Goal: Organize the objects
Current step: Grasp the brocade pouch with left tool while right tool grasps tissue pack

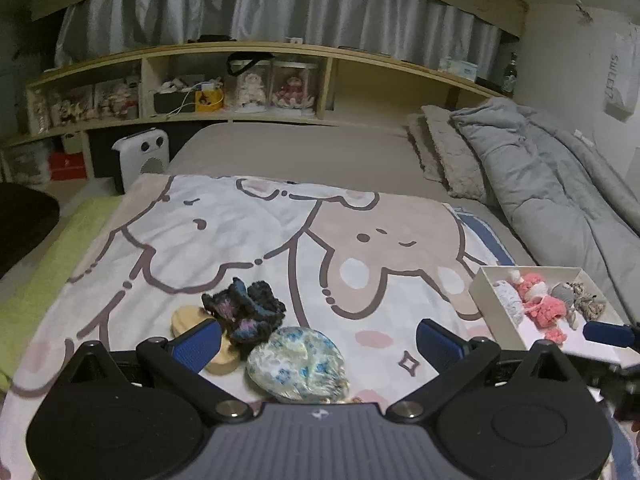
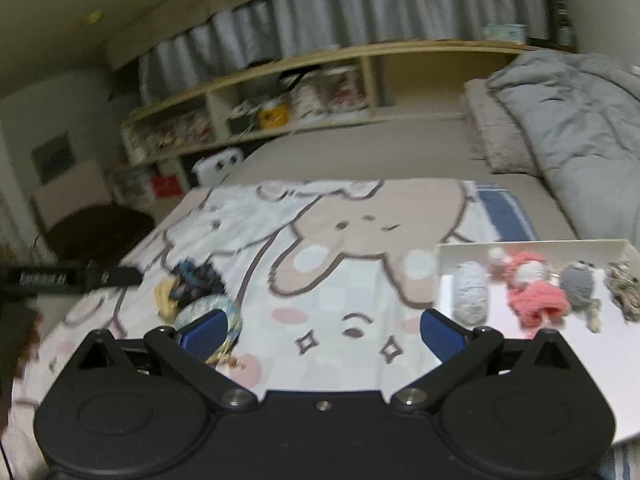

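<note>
Three loose things lie close together on the cartoon blanket [image 1: 248,232] spread over the bed. Farthest left is a pale wooden oval piece [image 1: 192,320], partly hidden behind the left claw's near finger. Touching it on the right is a dark crocheted scrunchie [image 1: 245,309] in black, blue and pink yarn. Just in front of that, and touching it, sits a rounded pearly shell-like object [image 1: 297,364] mottled in blue and cream. The left claw [image 1: 318,342] hangs over this cluster with its blue-padded fingers spread wide and nothing between them; the shell-like object lies in the gap, nearer the left finger.

Further right, past a bare stretch of blanket, a shallow white box [image 1: 486,294] rests at the blanket's right edge. Inside it, in a row from left to right, are a whitish knitted piece [image 2: 472,296], a coral-pink crocheted piece [image 2: 536,296], a small grey knitted figure [image 2: 578,282] and a brownish patterned item [image 2: 624,288].

The right claw [image 2: 324,334] is also spread apart and empty, its right finger just at the box's near left corner. This view is blurred, so finer detail of the box's contents cannot be made out. One blue fingertip of it shows at the right edge of the left camera's view, over the box.
</note>
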Tool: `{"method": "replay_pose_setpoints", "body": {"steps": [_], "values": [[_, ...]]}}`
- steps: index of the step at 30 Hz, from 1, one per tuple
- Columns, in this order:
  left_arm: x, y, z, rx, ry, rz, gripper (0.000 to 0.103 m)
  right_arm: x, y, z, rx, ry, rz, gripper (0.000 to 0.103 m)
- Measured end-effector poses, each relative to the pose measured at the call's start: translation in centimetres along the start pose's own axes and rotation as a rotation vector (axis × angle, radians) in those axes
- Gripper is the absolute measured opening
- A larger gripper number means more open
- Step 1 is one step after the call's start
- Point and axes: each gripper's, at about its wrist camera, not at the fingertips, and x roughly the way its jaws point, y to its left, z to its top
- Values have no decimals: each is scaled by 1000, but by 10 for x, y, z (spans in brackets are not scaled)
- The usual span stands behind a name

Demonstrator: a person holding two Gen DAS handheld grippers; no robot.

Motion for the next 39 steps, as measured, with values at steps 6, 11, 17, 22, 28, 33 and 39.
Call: {"method": "replay_pose_setpoints", "body": {"steps": [6, 11, 17, 22, 28, 33, 39], "values": [[31, 16, -9, -20, 66, -66, 97, 24, 14, -10, -56, 21, 81, 103], [57, 22, -17, 23, 115, -108, 95, 44, 20, -21, -113, 34, 162, 103], [80, 29, -25, 71, 164, -163, 95, 68, 30, -36, -200, 62, 293, 103], [98, 30, -36, 104, 217, -164, 95, 86, 40, -43, -228, 88, 387, 103], [109, 31, -43, 112, 237, -164, 96, 106, 57, -55, -279, 139, 471, 103], [118, 32, -44, 103, 235, -139, 96, 117, 70, -65, -317, 213, 520, 92], [131, 26, -49, 114, 253, -106, 100, 108, 75, -73, -368, 272, 517, 77]]}}
